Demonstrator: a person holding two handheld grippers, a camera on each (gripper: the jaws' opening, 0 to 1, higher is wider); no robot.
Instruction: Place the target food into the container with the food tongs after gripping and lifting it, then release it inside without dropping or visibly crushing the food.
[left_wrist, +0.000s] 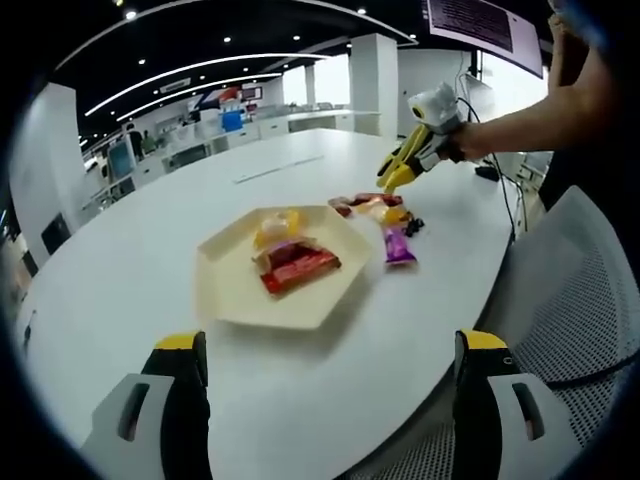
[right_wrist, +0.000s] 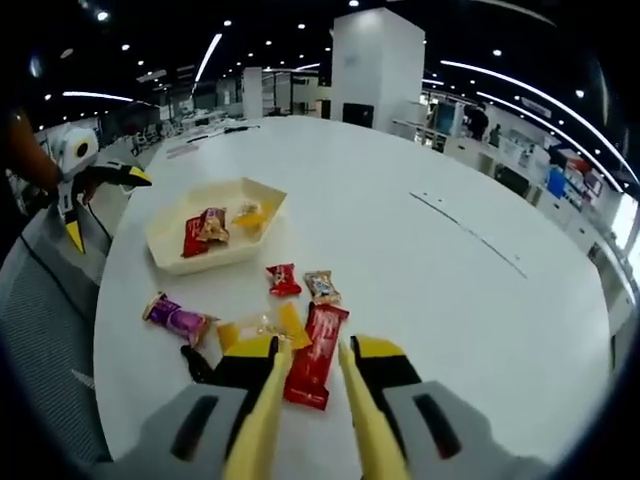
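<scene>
Straddling red bar (right_wrist: 316, 357) with right gripper (right_wrist: 311, 372), jaws spread, not yet pinching | bar lies on surface (right_wrist: 420, 270), well short of tray (right_wrist: 168, 232) | left gripper (left_wrist: 330, 372) spread, idle | advice: close gently mid-bar, lift level.

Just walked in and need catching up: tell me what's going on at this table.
A person holds a gripper in each hand at a white table. The right gripper hangs low over a long red bar, its jaws set to either side of the bar and not yet shut on it. Other snacks lie beside it, among them a purple packet. The tray already holds a few wrapped snacks. The left gripper hovers open and empty near the tray.
</scene>
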